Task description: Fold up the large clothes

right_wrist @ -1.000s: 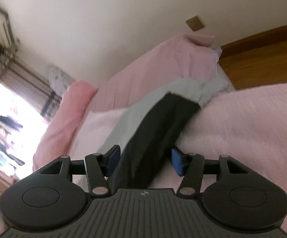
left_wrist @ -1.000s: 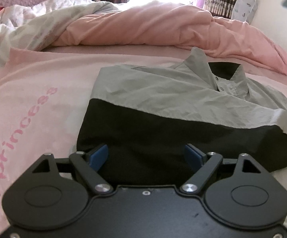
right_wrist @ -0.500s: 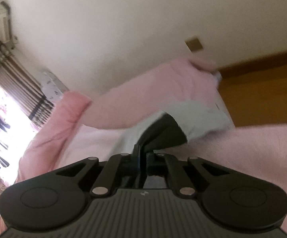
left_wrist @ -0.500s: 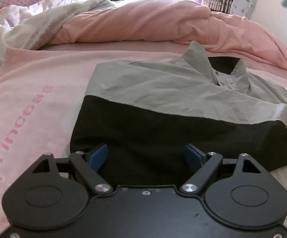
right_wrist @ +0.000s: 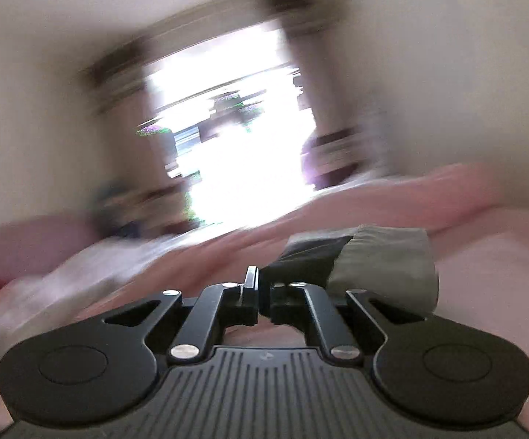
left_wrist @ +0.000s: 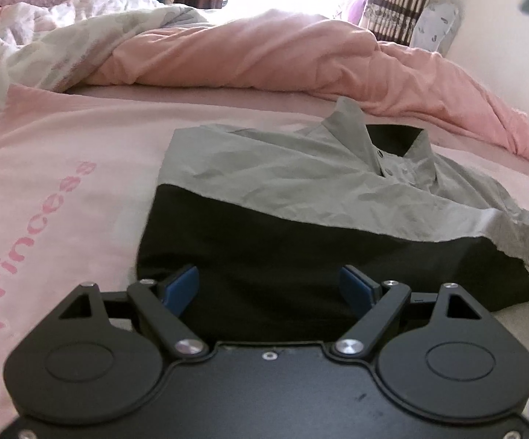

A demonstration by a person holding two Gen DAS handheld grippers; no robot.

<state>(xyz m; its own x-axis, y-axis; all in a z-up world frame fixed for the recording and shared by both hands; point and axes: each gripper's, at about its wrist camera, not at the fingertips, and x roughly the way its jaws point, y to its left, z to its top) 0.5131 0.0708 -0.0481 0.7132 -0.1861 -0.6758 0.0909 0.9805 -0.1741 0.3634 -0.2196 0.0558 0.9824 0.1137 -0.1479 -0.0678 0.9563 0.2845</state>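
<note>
Right hand-held gripper (right_wrist: 256, 287), open a second ago, is now clenching the shirt's (left_wrist: 282, 216) right sleeve and swinging it inward, beginning the fold on the bed (left_wrist: 63, 168), while the left hand-held gripper (left_wrist: 268, 287) is waiting released at the near hem.

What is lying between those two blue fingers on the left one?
The shirt's black lower part spans between the open left gripper's fingers, seen in the left wrist view.

A grey-and-black collared shirt (left_wrist: 301, 219) lies partly folded on the pink bed, collar upright at the far end, black lower panel nearest. In the blurred right wrist view, a bunched grey-and-black part (right_wrist: 381, 267) is lifted.
</note>
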